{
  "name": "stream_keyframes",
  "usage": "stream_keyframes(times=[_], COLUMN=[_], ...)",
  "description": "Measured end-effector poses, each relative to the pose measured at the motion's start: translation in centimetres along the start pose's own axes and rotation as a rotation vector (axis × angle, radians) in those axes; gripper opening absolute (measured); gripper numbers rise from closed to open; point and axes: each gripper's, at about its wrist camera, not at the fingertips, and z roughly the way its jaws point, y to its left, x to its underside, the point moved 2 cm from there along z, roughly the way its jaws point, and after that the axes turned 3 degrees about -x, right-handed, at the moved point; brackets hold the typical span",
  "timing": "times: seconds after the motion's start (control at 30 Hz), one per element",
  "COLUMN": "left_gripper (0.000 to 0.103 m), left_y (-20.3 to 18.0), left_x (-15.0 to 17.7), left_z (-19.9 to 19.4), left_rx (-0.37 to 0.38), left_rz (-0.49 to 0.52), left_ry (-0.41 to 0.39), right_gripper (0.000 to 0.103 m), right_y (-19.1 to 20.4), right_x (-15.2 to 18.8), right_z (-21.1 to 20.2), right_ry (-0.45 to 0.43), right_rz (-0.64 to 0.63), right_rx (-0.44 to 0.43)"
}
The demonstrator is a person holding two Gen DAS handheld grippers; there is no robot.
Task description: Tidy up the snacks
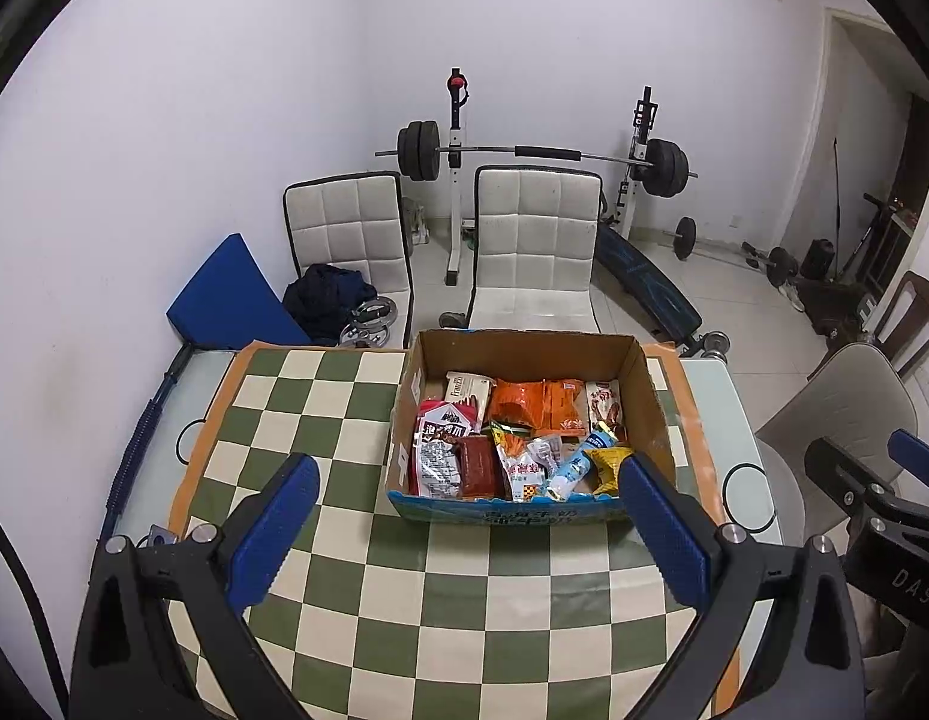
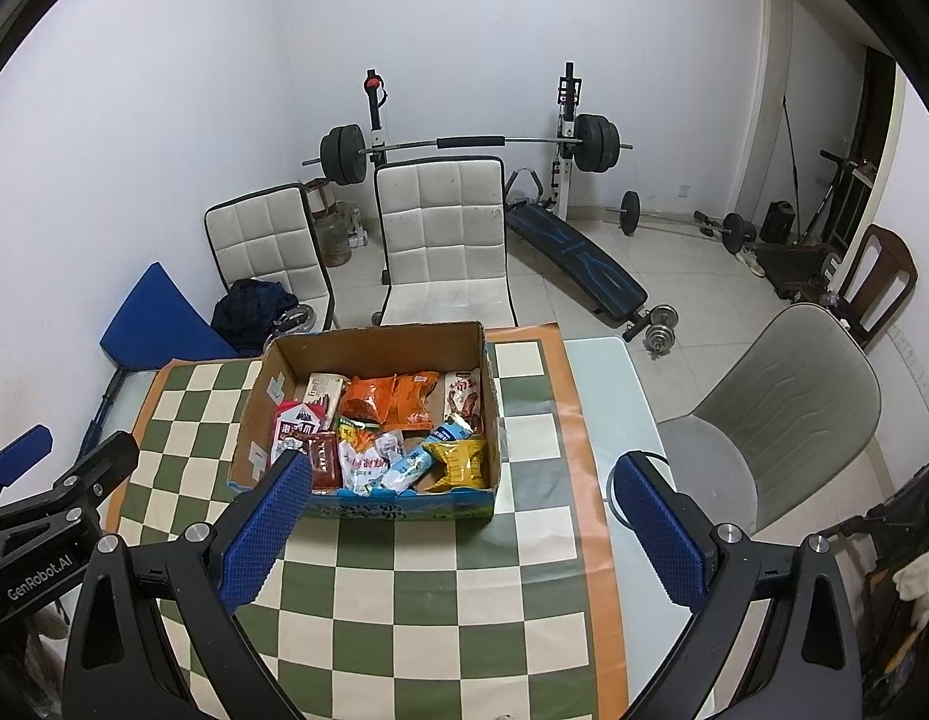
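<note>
Cardboard box (image 1: 641, 384) holds snack packets (image 1: 512, 438), orange bags (image 2: 392, 399) behind

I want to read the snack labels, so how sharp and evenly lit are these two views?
Left wrist view: cardboard box and snacks sharp, fisheye bends the room edges. Right wrist view: equally sharp, evenly lit, soft glare on the glass table; labels small.

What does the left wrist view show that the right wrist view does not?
Only the left wrist view shows the open left gripper up close, with the right gripper at its right edge. Only the right wrist view shows the open right gripper close. Both show the brown cardboard box of snack packets on the green-and-cream checkered tablecloth.
</note>
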Motion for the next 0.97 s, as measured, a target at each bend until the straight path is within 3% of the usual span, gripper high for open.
stream_keyframes(times=[0.97], left_gripper=[0.102], left_y=[0.52], left_x=[0.17], left_z=[-0.54], left_rx=[-0.019], left_rz=[-0.014], left_ry=[-0.001], right_gripper=[0.103], right_y=[0.73], right_x=[0.43], right_z=[-0.18], right_ry=[0.004], right_rz=[-0.003], right_rx=[-0.006])
